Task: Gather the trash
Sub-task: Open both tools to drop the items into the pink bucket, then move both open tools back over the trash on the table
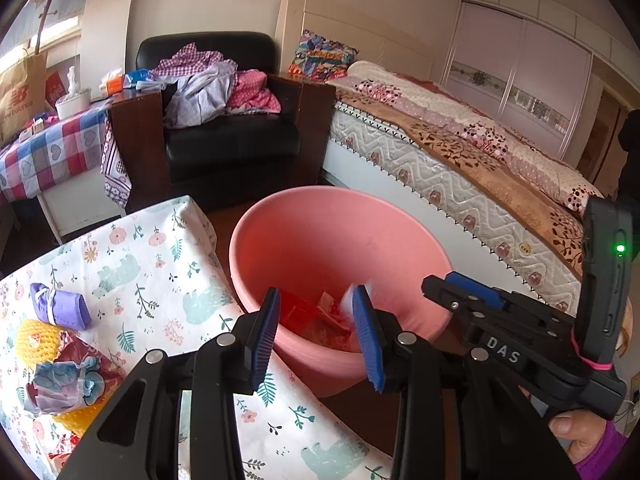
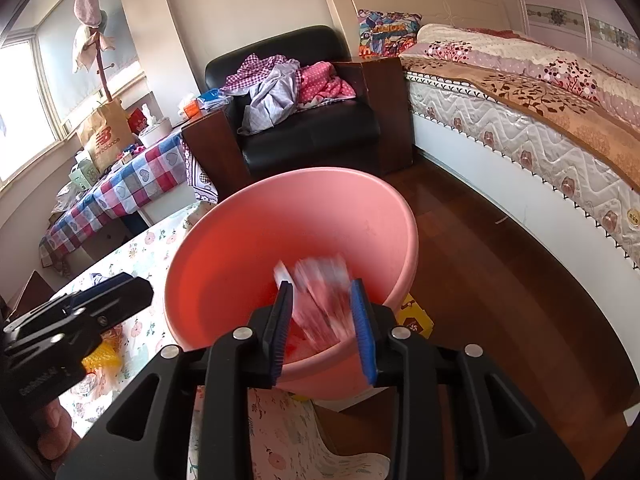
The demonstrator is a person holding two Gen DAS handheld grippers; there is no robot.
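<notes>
A pink basin (image 1: 320, 232) stands beside the floral-cloth table (image 1: 160, 264), with red and pale wrappers lying in its bottom. My left gripper (image 1: 316, 292) hangs open over the basin with nothing between its pads. My right gripper (image 2: 321, 283) is over the same basin (image 2: 240, 248). A blurred red-and-white wrapper (image 2: 324, 300) sits loose between its open jaws. On the table at the left lie a purple roll (image 1: 60, 306), a yellow foam net (image 1: 34, 340) and a crumpled blue-white wrapper (image 1: 60, 388). The right gripper (image 1: 460, 284) also shows in the left wrist view.
A black armchair (image 2: 312, 136) piled with clothes stands behind the basin, and a bed (image 2: 540, 120) runs along the right. A checked-cloth table (image 2: 120, 192) is at the left. Wooden floor (image 2: 500, 280) lies between basin and bed. A yellow box (image 2: 416, 316) peeks from under the basin.
</notes>
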